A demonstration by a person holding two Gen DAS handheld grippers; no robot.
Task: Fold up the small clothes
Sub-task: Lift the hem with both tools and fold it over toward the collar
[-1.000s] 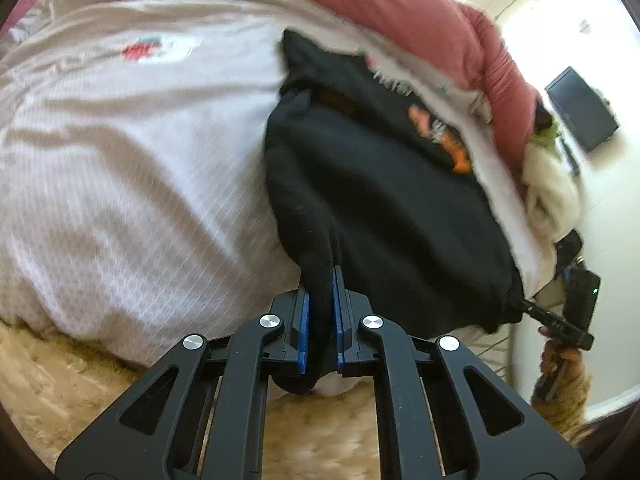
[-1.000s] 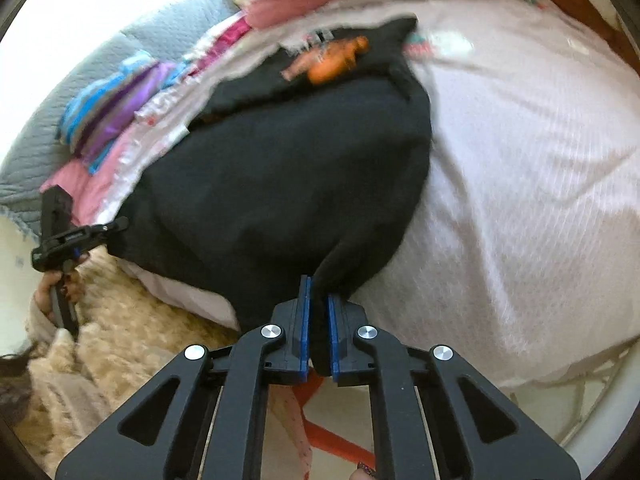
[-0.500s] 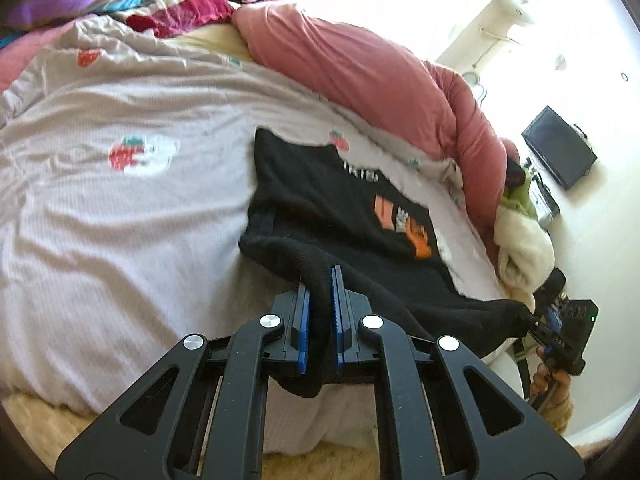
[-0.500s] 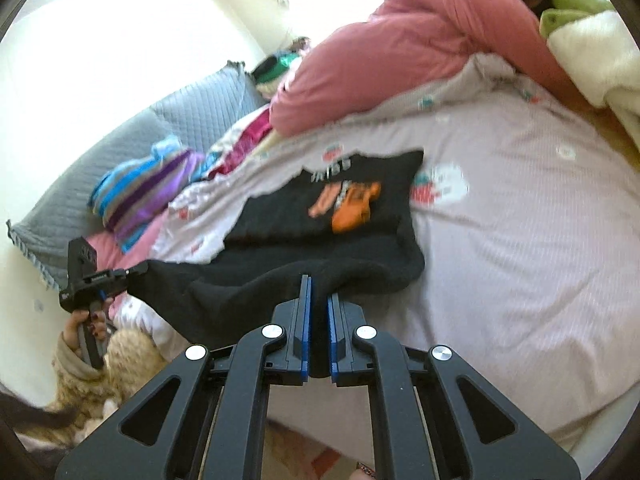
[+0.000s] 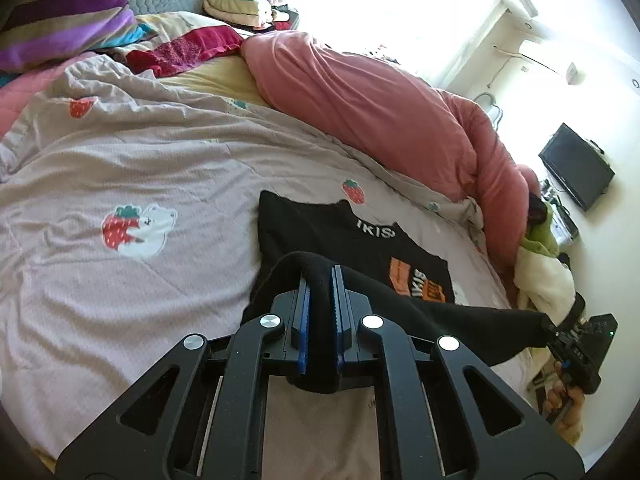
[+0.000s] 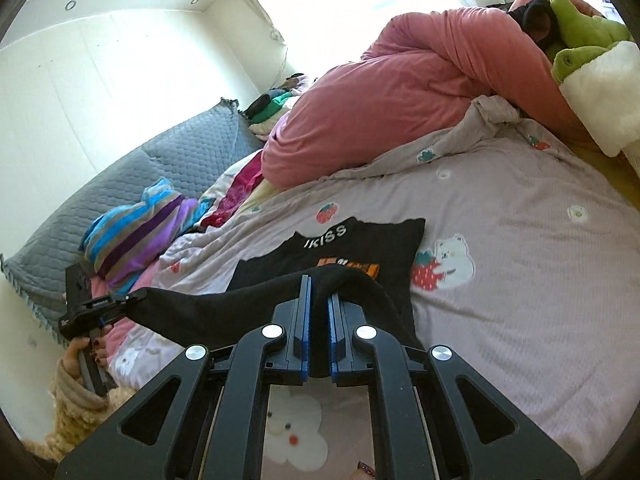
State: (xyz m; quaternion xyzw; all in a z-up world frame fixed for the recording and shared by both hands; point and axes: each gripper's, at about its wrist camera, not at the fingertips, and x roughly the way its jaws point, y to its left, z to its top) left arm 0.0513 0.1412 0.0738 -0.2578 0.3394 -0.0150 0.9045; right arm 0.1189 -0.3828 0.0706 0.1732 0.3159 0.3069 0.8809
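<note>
On the bed [image 5: 120,300], beside a pink duvet [image 5: 380,108], the black shirt [image 5: 344,236] lies print-up, its near hem lifted off the sheet, pinched at one corner by the left claw [image 5: 320,276], at the other by the right claw [image 6: 318,284]

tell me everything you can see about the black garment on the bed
The black garment looks like soft knit or fleece, with white lettering reading IKISS and an orange print on its front. Its far part lies flat on the pale strawberry-print bedcover. Its near edge is lifted and stretched between the left gripper and the right gripper, each shut on a corner, so the fabric curves over itself.
</note>
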